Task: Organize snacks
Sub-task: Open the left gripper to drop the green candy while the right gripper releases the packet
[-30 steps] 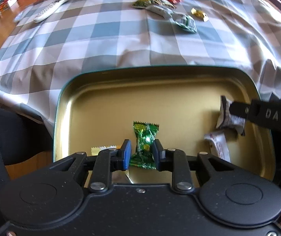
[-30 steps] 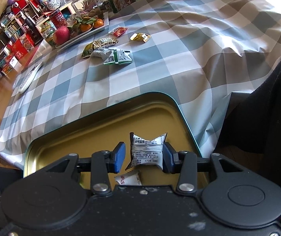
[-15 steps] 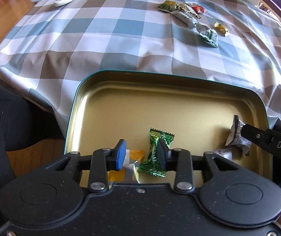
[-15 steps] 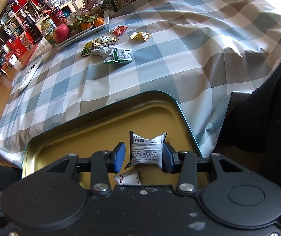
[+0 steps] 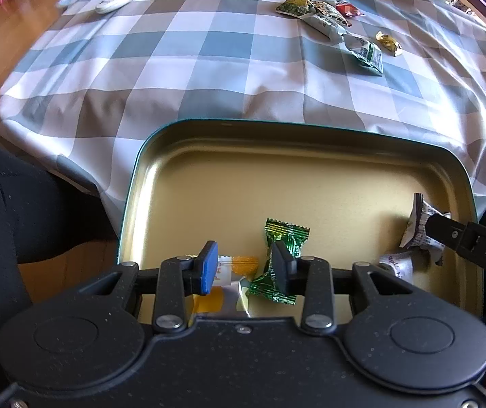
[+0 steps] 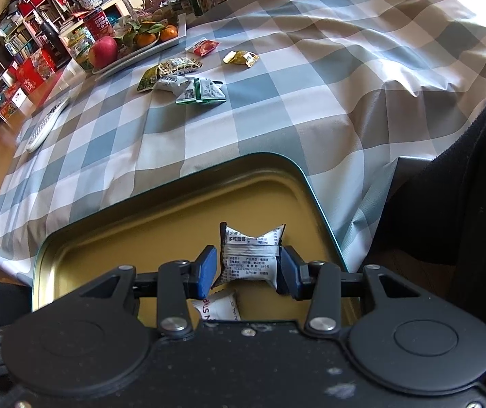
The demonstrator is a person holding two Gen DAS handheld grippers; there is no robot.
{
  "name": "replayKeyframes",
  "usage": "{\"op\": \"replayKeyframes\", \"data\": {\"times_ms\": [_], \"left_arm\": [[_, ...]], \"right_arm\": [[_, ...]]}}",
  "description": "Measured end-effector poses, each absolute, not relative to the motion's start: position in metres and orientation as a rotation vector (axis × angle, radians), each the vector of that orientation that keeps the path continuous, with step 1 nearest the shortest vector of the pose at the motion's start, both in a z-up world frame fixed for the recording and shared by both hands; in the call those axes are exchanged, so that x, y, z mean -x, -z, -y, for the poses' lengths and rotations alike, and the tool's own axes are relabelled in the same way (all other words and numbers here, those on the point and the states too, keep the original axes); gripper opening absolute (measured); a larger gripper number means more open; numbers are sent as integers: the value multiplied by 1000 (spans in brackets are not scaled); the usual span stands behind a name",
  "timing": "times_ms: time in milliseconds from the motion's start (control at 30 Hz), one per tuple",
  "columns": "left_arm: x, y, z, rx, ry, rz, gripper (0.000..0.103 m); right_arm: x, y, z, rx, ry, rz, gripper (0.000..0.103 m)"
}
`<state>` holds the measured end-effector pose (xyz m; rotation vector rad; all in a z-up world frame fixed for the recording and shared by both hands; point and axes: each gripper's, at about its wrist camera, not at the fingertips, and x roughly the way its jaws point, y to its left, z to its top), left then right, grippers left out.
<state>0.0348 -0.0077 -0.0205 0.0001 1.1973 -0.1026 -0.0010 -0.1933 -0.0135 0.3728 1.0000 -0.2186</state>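
A gold tin tray point(image 5: 208, 183) with a green rim sits at the near edge of the checked table. My left gripper point(image 5: 244, 265) is open above it; a green candy point(image 5: 282, 241) leans against its right finger, and an orange-and-white packet point(image 5: 232, 268) lies below. My right gripper point(image 6: 244, 270) has its jaws around a white snack packet point(image 6: 249, 256) over the tray point(image 6: 140, 238), with a small gap on the left side. It also shows in the left wrist view point(image 5: 419, 227). Another white packet point(image 6: 217, 307) lies beneath.
Several loose snack packets point(image 6: 188, 85) lie mid-table on the checked cloth, with a red one point(image 6: 203, 46) and a gold one point(image 6: 241, 57) beyond. A fruit tray point(image 6: 134, 46) and a remote point(image 6: 45, 124) sit farther left. A dark sleeve point(image 6: 464, 187) is at right.
My left gripper has opened wide and let go of the green candy, which now leans on the right finger. My right gripper has loosened slightly around the white packet.
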Motion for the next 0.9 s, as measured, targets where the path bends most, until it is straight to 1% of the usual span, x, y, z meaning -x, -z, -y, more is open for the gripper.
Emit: {"op": "replayKeyframes", "data": {"times_ms": [267,500,900], "left_arm": [[-32,17,13,-43,102,-1176,46],[-29,13,26,-157,79,-1192,46],[-63,-13,25,-93,106,-1319,46]], "right_arm": [[-1,14,188,-337,201,-1040,45],[-7,20,187,-340,169,-1138,45],[-29,14,178,-299,69,-1316,45]]}}
